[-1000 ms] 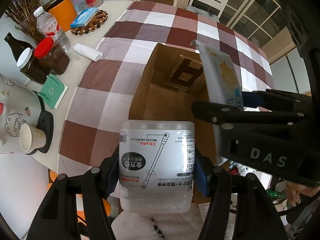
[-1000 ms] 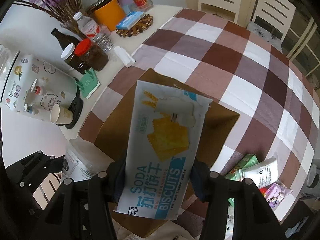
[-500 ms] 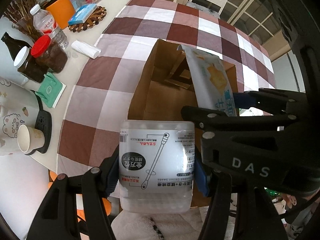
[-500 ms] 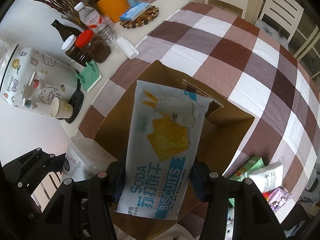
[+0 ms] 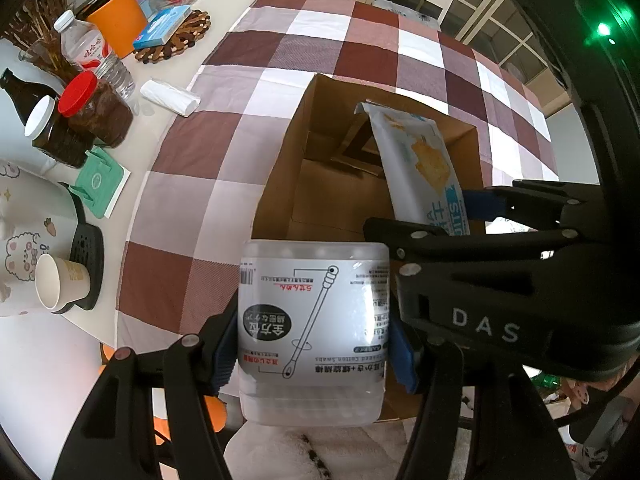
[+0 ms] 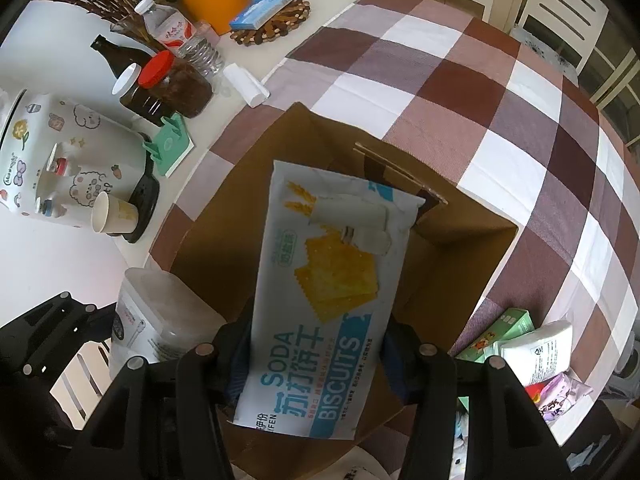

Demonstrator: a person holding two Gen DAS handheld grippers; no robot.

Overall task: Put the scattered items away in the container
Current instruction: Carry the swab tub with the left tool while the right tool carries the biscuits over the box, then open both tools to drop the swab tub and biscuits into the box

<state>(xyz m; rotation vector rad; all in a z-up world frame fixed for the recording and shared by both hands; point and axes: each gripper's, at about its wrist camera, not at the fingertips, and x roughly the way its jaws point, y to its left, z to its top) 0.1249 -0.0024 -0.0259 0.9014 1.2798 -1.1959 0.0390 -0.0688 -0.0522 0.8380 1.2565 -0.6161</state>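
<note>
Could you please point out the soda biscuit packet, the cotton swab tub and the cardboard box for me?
soda biscuit packet (image 6: 320,300): right wrist view, on the printed crackers.
cotton swab tub (image 5: 314,320): left wrist view, on its label.
cardboard box (image 5: 340,204): left wrist view, on its bare inner floor.

Black left gripper (image 5: 314,352), right gripper (image 6: 316,360): blue pads, silver screws, white "DAS" lettering

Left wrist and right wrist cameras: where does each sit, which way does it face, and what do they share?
Left wrist: on the left gripper, looking along its fingers past the cotton swab tub to the cardboard box; the right gripper's body shows at right.
Right wrist: on the right gripper, looking down past the soda biscuits pack into the box; the left gripper shows lower left.
Shared: box, tub, pack, checked tablecloth.
</note>
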